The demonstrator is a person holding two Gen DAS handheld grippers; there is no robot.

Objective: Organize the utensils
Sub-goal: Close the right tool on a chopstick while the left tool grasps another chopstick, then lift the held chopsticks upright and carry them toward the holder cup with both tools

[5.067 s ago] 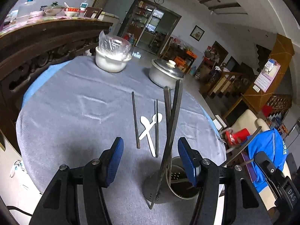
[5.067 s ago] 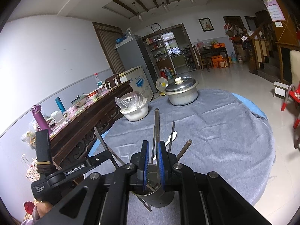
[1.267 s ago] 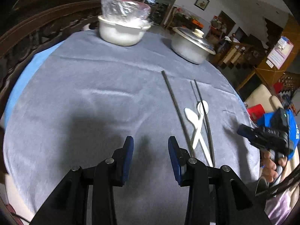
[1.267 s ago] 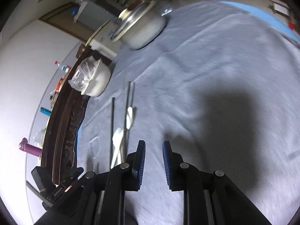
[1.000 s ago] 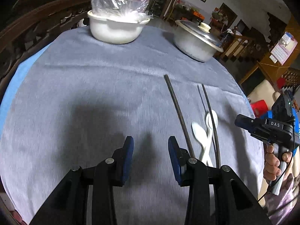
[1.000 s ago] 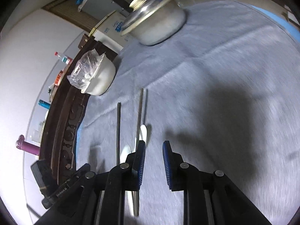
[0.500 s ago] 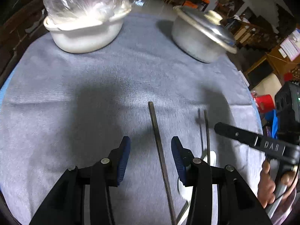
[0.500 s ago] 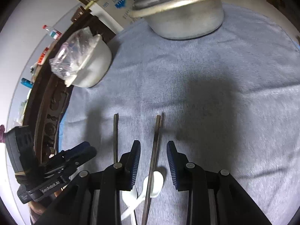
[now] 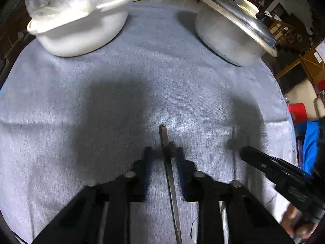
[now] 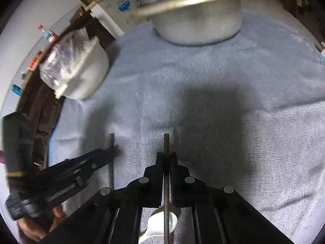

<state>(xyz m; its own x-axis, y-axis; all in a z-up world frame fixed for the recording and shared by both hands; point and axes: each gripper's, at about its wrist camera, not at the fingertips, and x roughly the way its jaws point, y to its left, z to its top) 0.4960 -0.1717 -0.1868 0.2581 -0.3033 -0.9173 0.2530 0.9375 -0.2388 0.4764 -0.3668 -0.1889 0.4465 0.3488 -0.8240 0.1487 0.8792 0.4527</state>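
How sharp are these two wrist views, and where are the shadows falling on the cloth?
Left wrist view: the left gripper is smeared by motion blur, with a dark shadow on the grey cloth ahead of it. Right wrist view: the right gripper is crisper, the white bowl blurred; fisheye bends the edges.

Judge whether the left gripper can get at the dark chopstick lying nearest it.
Probably yes. The chopstick lies on the grey cloth between the fingers of the left gripper; its jaws have just been closing around it, and nothing covers it.
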